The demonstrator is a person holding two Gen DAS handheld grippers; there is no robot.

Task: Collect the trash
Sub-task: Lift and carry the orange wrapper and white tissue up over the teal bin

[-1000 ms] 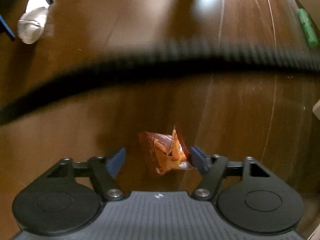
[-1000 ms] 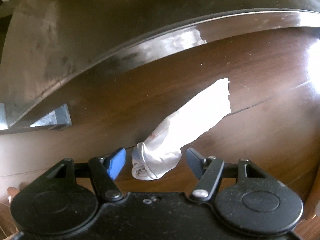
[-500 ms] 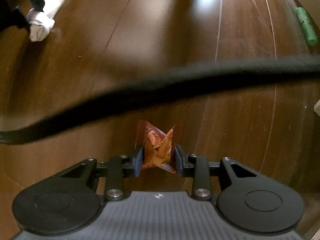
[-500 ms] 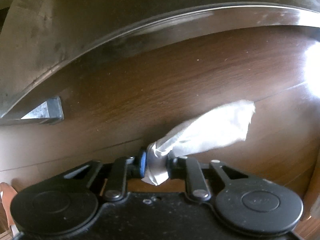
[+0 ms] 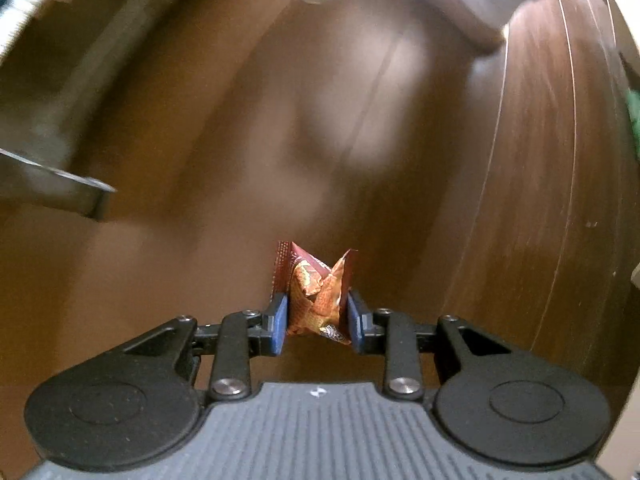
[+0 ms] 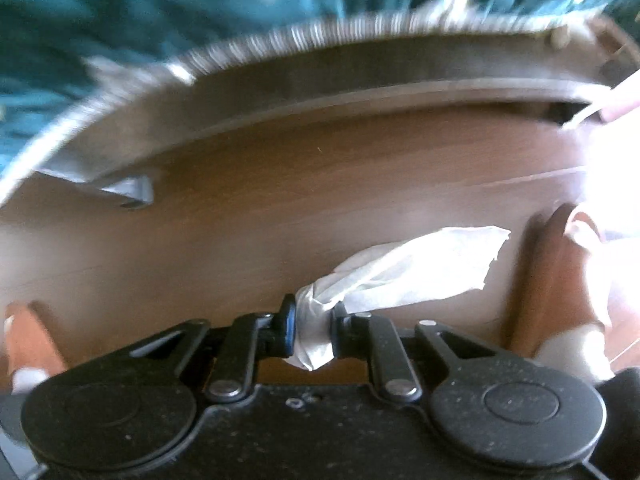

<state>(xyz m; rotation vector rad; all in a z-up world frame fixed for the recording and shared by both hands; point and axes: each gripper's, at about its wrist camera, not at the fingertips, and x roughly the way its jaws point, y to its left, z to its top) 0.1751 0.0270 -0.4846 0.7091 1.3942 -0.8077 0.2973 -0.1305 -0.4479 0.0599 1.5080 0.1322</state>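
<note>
above the wood floor [image 5: 540, 200], left tool [image 5: 318, 318] pinches a crumpled orange wrapper [image 5: 316, 292], right tool [image 6: 314, 330] a twisted white tissue [image 6: 400, 268].

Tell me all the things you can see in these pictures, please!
snack wrapper: one, orange and red, crumpled, pinched between the left gripper's pads.
tissue: one, white, twisted end pinched in the right gripper, loose end trailing to the right.
wooden floor: one, brown, under everything.
green object: one, at the right edge of the left wrist view, too blurred to name.
grey furniture edge: one, curving across the top of the right wrist view.
teal fabric: one patch, above that edge, blurred.
left gripper: one, black with blue pads, shut on the wrapper.
right gripper: one, black with blue pads, shut on the tissue.
</note>
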